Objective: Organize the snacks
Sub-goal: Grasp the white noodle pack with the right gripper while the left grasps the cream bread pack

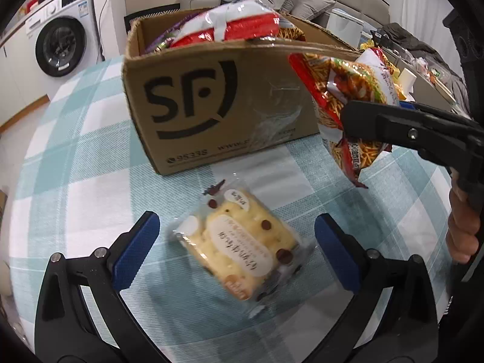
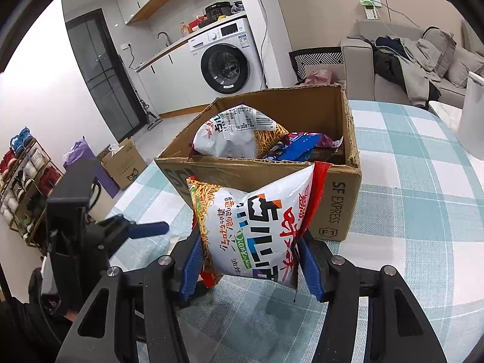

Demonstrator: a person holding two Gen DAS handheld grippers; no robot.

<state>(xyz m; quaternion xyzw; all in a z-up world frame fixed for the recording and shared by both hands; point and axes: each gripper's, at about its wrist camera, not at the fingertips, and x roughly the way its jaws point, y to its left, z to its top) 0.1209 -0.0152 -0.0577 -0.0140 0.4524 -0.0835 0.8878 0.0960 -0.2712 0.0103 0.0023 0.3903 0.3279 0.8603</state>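
A brown SF cardboard box [image 1: 211, 103] stands on the checked tablecloth and holds several snack bags [image 2: 239, 136]. My right gripper [image 2: 249, 267] is shut on a red and white crispy noodle snack bag [image 2: 260, 230] and holds it in the air just in front of the box [image 2: 341, 205]. That bag also shows in the left wrist view [image 1: 348, 99], at the box's right corner. My left gripper [image 1: 236, 251] is open, its blue pads on either side of a wrapped yellow cake with chocolate chips [image 1: 242, 242] lying on the table.
The teal and white checked tablecloth [image 1: 75, 187] runs around the box. A washing machine [image 2: 227, 60] and a sofa with clothes [image 2: 408, 57] stand beyond the table. A white appliance [image 2: 472, 121] sits on the table at the far right.
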